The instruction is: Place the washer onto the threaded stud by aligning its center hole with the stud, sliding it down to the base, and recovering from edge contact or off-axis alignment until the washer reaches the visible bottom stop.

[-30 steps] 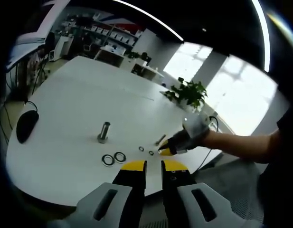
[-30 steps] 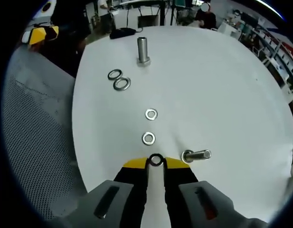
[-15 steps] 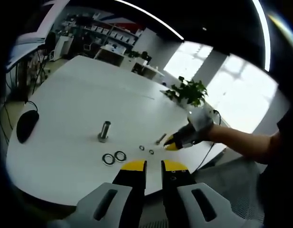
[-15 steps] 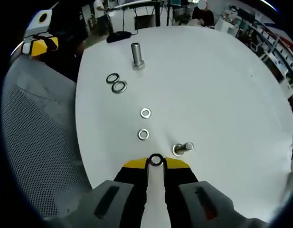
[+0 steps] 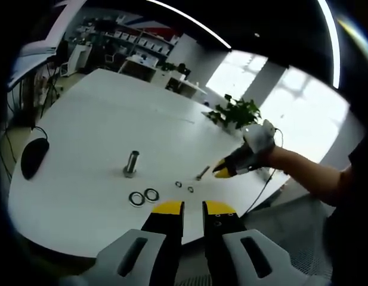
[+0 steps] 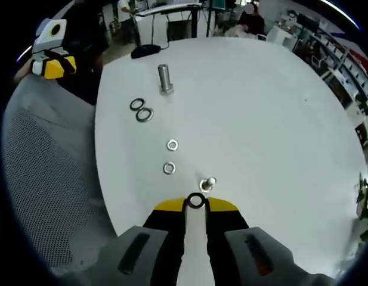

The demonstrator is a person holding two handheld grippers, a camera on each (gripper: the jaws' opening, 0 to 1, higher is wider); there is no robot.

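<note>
My right gripper (image 6: 195, 204) is shut on a small dark washer (image 6: 195, 201), pinched between its yellow tips and held above the white table (image 6: 261, 107). Just ahead of the tips is a small bolt (image 6: 207, 183), and beyond it two small washers (image 6: 169, 168). Farther off, a large threaded stud (image 6: 165, 77) stands upright, with two large washers (image 6: 145, 114) beside it. In the left gripper view the right gripper (image 5: 222, 171) hovers above the small bolt (image 5: 202, 173), right of the stud (image 5: 130, 165). My left gripper (image 5: 192, 206) hangs at the near table edge, jaws slightly apart and empty.
A black mouse (image 5: 33, 156) lies near the table's left edge. A potted plant (image 5: 237, 116) stands at the far side. A grey mesh chair (image 6: 46, 179) sits beside the table, and the left gripper (image 6: 52, 62) shows above it. A person's arm (image 5: 315, 179) reaches in.
My right gripper has risen and drawn back with the washer, so the table's parts look smaller and the small bolt now sits just ahead of its tips. The left gripper has stayed put.
</note>
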